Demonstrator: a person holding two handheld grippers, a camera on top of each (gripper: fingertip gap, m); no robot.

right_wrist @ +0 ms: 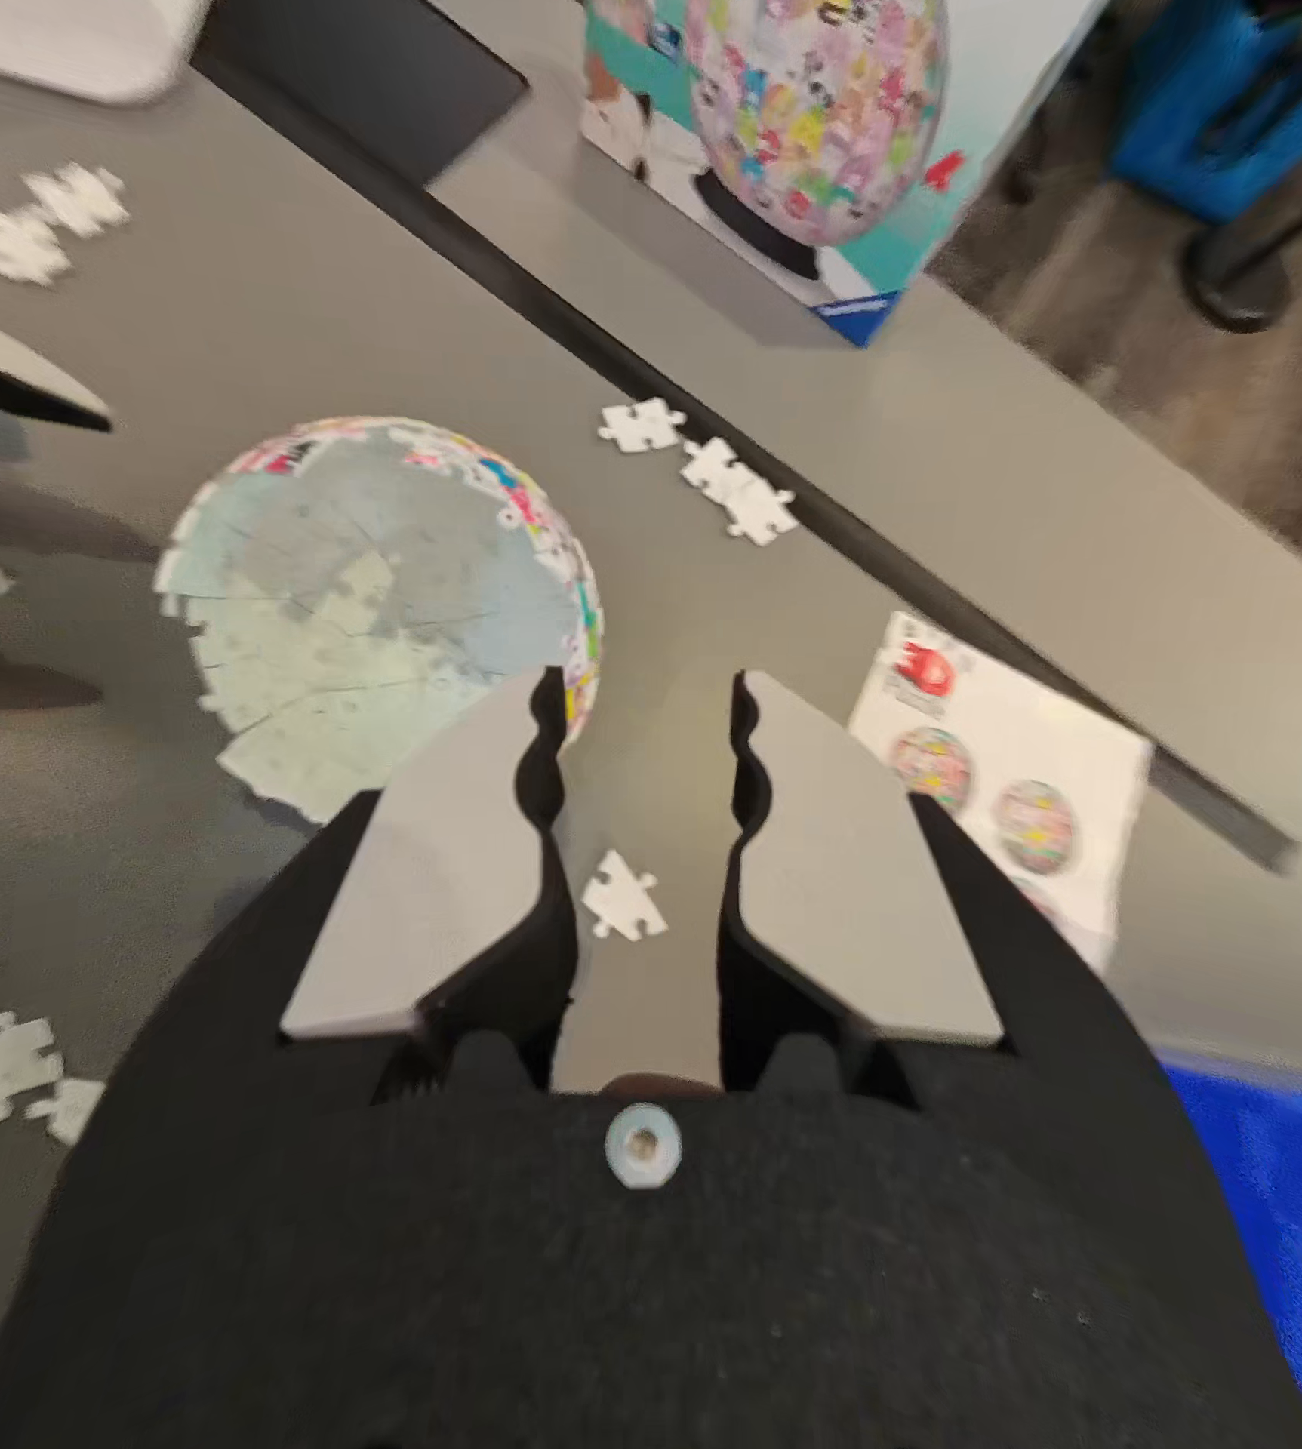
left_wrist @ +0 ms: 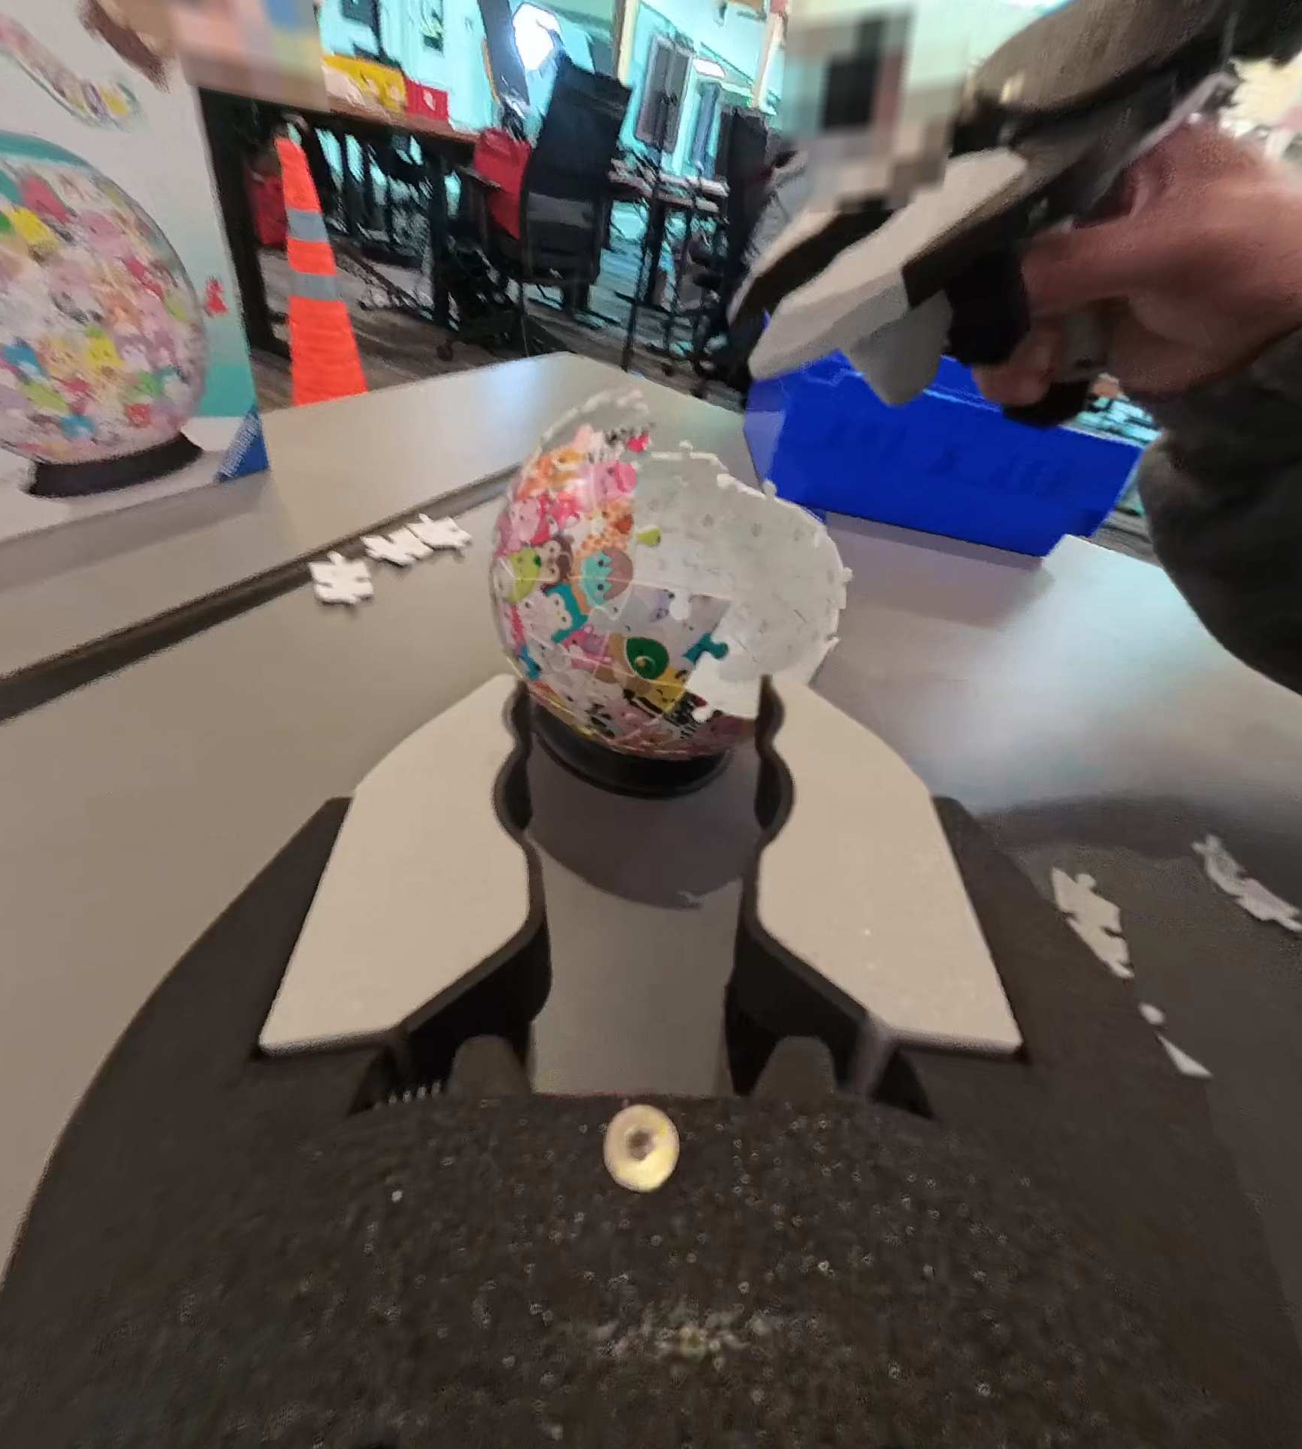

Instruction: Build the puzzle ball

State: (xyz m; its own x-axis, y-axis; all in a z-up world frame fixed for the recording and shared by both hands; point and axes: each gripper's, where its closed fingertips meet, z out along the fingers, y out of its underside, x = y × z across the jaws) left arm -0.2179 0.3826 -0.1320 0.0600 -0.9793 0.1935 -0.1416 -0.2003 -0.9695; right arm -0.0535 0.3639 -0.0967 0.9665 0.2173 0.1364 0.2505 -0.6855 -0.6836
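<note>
We hold our left gripper (left_wrist: 641,709) low and level, its jaws spread wide with nothing between them. Our right gripper (right_wrist: 641,690) hangs higher, tilted downward, jaws likewise apart and empty. In the left wrist view our right hand (left_wrist: 1173,274) wraps its handle, fingers curled around the grip.

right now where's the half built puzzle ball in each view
Left wrist view: the puzzle ball sits centre frame on its black stand, just beyond the left tongs, open side facing right.
Right wrist view: left of centre, seen from above into its pale inside, partly behind the right tongs.
Shared landmark: the puzzle box standing on the table beyond the ball.
</note>
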